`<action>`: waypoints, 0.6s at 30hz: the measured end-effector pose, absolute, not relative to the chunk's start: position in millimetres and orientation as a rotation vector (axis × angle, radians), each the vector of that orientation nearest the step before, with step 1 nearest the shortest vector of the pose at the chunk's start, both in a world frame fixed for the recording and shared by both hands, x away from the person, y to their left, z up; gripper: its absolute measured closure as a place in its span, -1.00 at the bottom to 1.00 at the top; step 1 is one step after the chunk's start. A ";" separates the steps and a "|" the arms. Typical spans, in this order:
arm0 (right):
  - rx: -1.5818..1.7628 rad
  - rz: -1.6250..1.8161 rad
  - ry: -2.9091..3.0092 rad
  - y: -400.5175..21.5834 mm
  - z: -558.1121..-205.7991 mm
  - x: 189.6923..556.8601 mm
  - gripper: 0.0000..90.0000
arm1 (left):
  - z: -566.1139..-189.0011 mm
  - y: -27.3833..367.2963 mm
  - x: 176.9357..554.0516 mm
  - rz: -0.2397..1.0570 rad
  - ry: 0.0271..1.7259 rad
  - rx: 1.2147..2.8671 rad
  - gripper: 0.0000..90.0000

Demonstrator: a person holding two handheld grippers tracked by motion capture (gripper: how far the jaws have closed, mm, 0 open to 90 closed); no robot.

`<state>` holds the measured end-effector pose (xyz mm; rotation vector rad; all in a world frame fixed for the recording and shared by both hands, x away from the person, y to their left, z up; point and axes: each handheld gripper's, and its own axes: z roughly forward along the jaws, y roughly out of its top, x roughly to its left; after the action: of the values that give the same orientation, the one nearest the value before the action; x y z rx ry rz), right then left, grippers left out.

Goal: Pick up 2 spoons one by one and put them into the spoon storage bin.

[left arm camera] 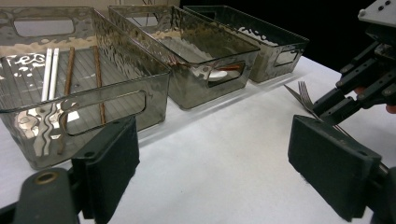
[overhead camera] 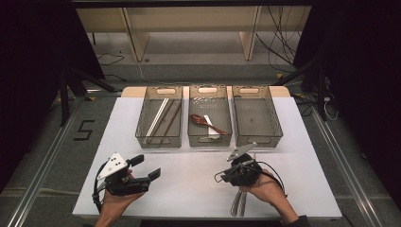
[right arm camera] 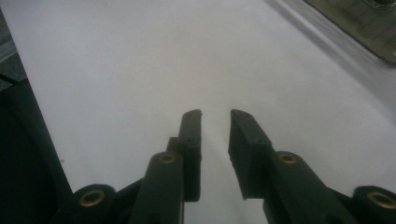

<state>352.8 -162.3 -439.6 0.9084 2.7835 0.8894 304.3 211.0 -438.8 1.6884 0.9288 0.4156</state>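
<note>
1. Nearest the person, well in front of the see-through smoky-grey plastic middle bin (overhead camera: 209,140) and a little to its right, two silver metal forks (overhead camera: 239,203) lie side by side at the near edge of the flat white table top (overhead camera: 189,194). Their rounded handle ends point at the person, and their upper parts are hidden under the right hand.
2. The right gripper (right arm camera: 215,114), black with a grey three-cornered plate, is just above those forks, between them and the middle bin. Its own view shows the jaws drawn close with a narrow gap, and bare white table shows through that gap. In the left gripper view the fork tines poke out just beside its jaws. I cannot tell whether the jaws touch the forks.
3. The left gripper (overhead camera: 147,166), also black with a grey plate, is held in front of the middle bin and well to its left. Its jaws stand wide apart over bare table.
4. Inside the middle bin lie a reddish-brown spoon (overhead camera: 208,124) and a white spoon (overhead camera: 211,130), the one crossing the other.
5. Just left of the middle bin stands a matching grey plastic left bin (overhead camera: 159,142). It holds a pair of white chopsticks (overhead camera: 158,117) and a pair of brown chopsticks (overhead camera: 171,118), all lying lengthwise.
6. Just right of the middle bin stands a matching grey plastic right bin (overhead camera: 257,140).
7. Beyond the middle bin, past the table's far edge, a pale wooden shelf frame (overhead camera: 189,28) stands on the floor.
</note>
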 end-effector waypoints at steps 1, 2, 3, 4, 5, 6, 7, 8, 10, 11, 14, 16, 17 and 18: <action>0.918 0.896 2.781 -161.6 -439.8 351.1 0.73 | -438.8 211.0 304.3 0.415 0.929 1.689 -0.65; 0.914 0.887 2.784 -161.5 -439.8 349.8 0.76 | -438.9 211.0 304.3 0.415 0.929 1.689 -0.65; 0.921 0.887 2.786 -161.0 -439.9 348.5 0.78 | -438.9 211.0 304.3 0.415 0.929 1.689 -0.65; 0.917 0.885 2.791 -160.7 -439.9 347.4 0.80 | -438.8 211.0 304.3 0.416 0.929 1.689 -0.65; 0.886 0.885 2.792 -160.9 -441.3 347.3 0.82 | -438.8 211.0 304.2 0.416 0.929 1.689 -0.65; 0.893 0.882 2.792 -160.3 -441.8 346.0 0.85 | -438.7 211.0 304.2 0.416 0.929 1.689 -0.65; 0.888 0.880 2.797 -159.8 -443.0 344.9 0.87 | -438.7 211.1 304.2 0.417 0.928 1.689 -0.65; 0.887 0.874 2.801 -159.2 -443.9 343.6 0.89 | -438.7 211.1 304.2 0.417 0.928 1.689 -0.64; 0.870 0.859 2.812 -158.5 -445.8 341.4 0.92 | -438.6 211.2 304.1 0.417 0.928 1.689 -0.65; 0.875 0.853 2.815 -157.9 -446.5 339.9 0.94 | -438.6 211.1 304.1 0.417 0.928 1.689 -0.65; 0.870 0.838 2.825 -157.4 -448.6 336.9 0.98 | -438.7 211.0 304.1 0.418 0.929 1.689 -0.65; 0.863 0.834 2.829 -157.4 -450.4 335.6 1.00 | -438.8 211.1 304.2 0.417 0.930 1.689 -0.65; 0.855 0.828 2.834 -157.9 -451.1 335.3 1.00 | -438.7 211.2 304.2 0.417 0.931 1.689 -0.65; 0.863 0.823 2.834 -158.0 -451.9 334.7 1.00 | -438.7 211.4 304.3 0.417 0.931 1.690 -0.65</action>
<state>334.7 -158.0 -451.9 0.8631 2.8343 0.8227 304.3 211.4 -438.7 1.6895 0.9305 0.4175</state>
